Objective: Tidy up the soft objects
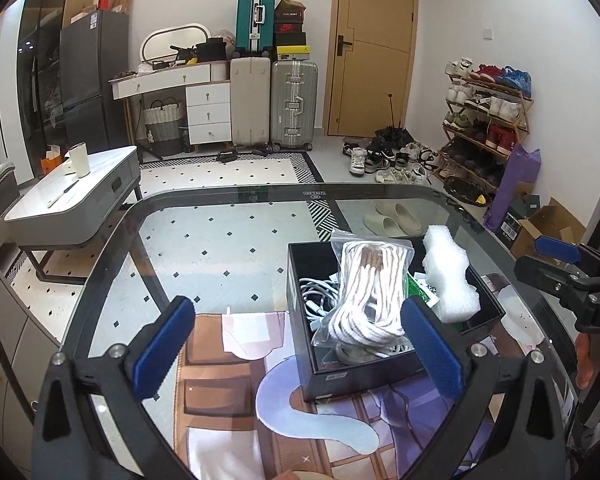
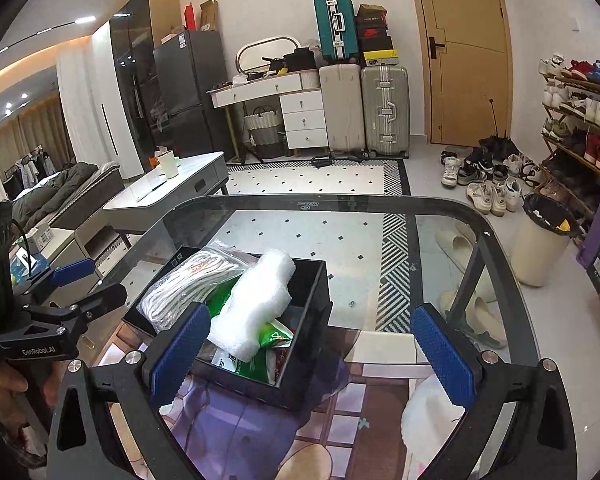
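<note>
The soft objects, a bagged rope bundle [image 1: 370, 300] and foam wrap [image 2: 256, 304], are contained in the black box [image 2: 308, 344] on the bench [image 1: 228, 216]. Both the left hand-held gripper [image 1: 298, 344] and right hand-held gripper [image 2: 312, 352] are held spread and empty, presumably because collection is judged complete.

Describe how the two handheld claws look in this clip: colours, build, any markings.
Both match: black angular frames with silver bolts and two blue, fine-ribbed finger pads. The left claw seen from the right wrist view carries white "GenRobot.AI" lettering on its side; the right claw seen from the left wrist view shows partial white letters "DAS". No sleeve is clearly visible on the hands.
</note>
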